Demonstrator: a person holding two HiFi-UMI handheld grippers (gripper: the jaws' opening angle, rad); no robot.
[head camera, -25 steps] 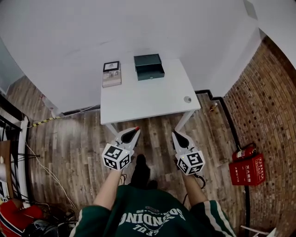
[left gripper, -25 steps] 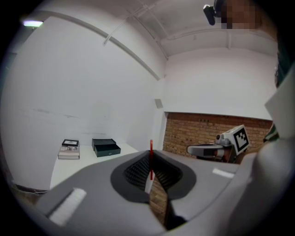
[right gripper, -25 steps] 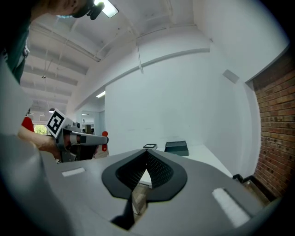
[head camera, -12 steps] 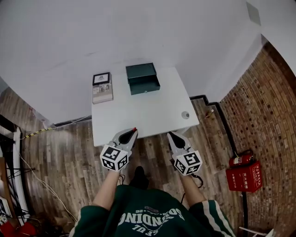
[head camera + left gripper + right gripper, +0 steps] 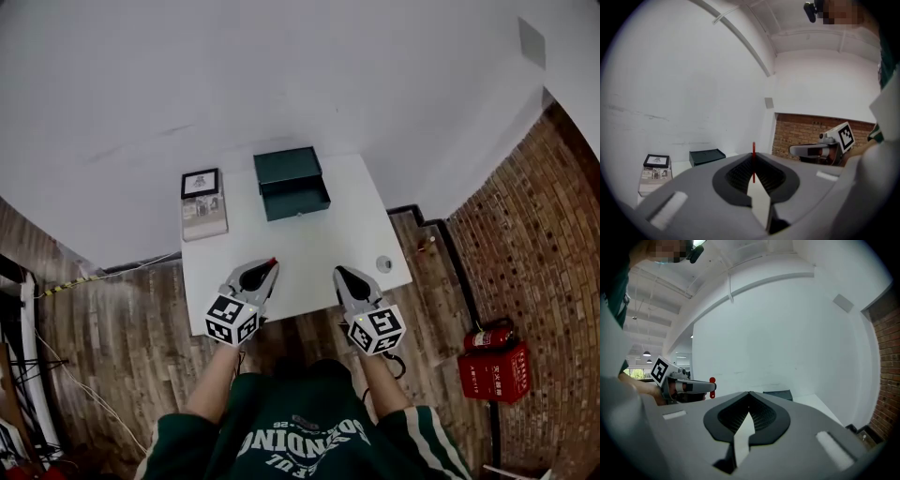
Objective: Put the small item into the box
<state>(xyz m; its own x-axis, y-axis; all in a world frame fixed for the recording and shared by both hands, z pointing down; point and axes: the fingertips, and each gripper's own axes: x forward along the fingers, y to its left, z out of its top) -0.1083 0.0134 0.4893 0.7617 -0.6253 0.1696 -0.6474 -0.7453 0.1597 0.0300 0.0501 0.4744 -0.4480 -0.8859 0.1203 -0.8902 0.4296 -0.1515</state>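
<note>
The right hand-held gripper (image 5: 338, 271) is clenched empty; the small item (image 5: 382, 264) by the desk's (image 5: 309, 246) right edge looks light and rigid, best pinched across its rim.

Camera layout: one high, two low.
The head view looks steeply down from past the near edge of the counter (image 5: 309, 248). Both gripper views sit low there, facing the far wall (image 5: 281, 75), seemingly sharing the dark box (image 5: 707, 156).

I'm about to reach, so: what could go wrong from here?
The small round item lies close to the table's right edge; a nudge from the right gripper could knock it off. Its fingers are shut and must open first. The left gripper pinches a thin red piece.
</note>
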